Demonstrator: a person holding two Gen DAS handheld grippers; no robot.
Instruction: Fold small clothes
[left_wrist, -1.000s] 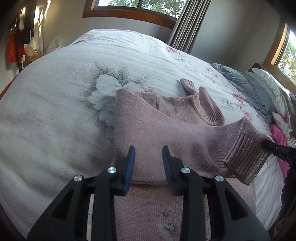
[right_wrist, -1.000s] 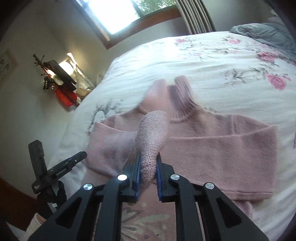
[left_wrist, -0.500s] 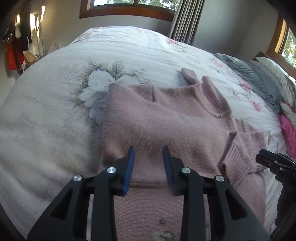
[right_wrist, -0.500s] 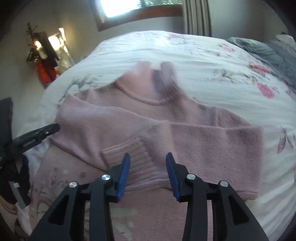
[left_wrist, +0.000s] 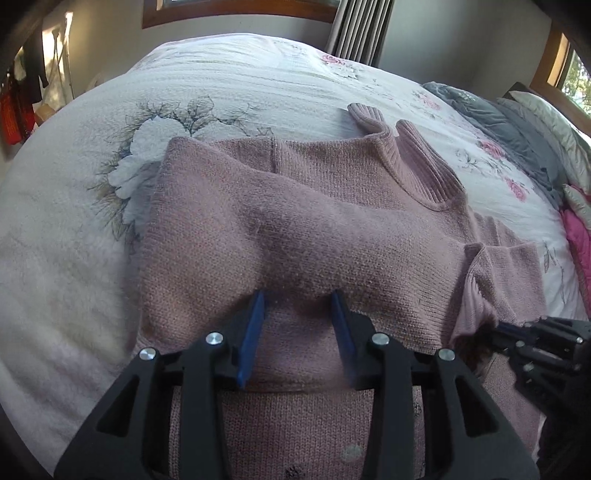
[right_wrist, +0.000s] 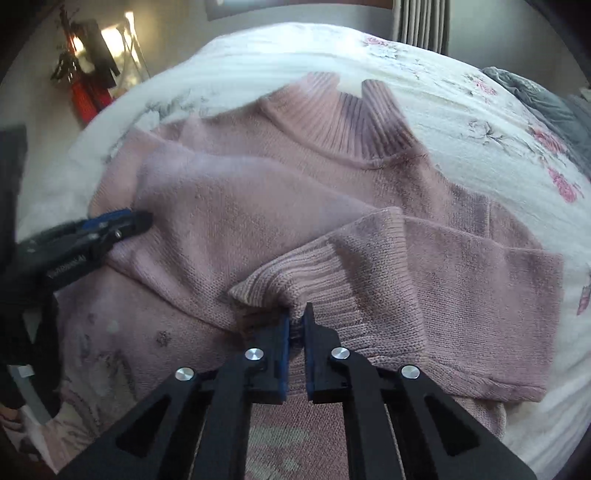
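A dusty-pink knitted sweater (left_wrist: 295, 221) lies flat on the bed, ribbed collar away from me, both sleeves folded across the chest. My left gripper (left_wrist: 298, 314) is open, its blue fingertips at the lower edge of the left folded sleeve with nothing between them. In the right wrist view the same sweater (right_wrist: 295, 192) fills the middle. My right gripper (right_wrist: 296, 325) is shut on the ribbed sleeve cuff (right_wrist: 295, 280), which lies low over the sweater's front. The right gripper (left_wrist: 532, 339) shows at the right edge of the left view, the left gripper (right_wrist: 110, 225) at the left of the right view.
The sweater rests on a white quilt with flower prints (left_wrist: 221, 74). A grey blanket (left_wrist: 491, 122) and a pink cloth (left_wrist: 580, 240) lie toward the bed's right side. A rack with red and dark clothes (right_wrist: 85, 96) stands beyond the bed's left side.
The right gripper laid the raised cuff down across the sweater, opened, and has shut on the cuff again. The left gripper moved forward to the folded sleeve's edge, still open.
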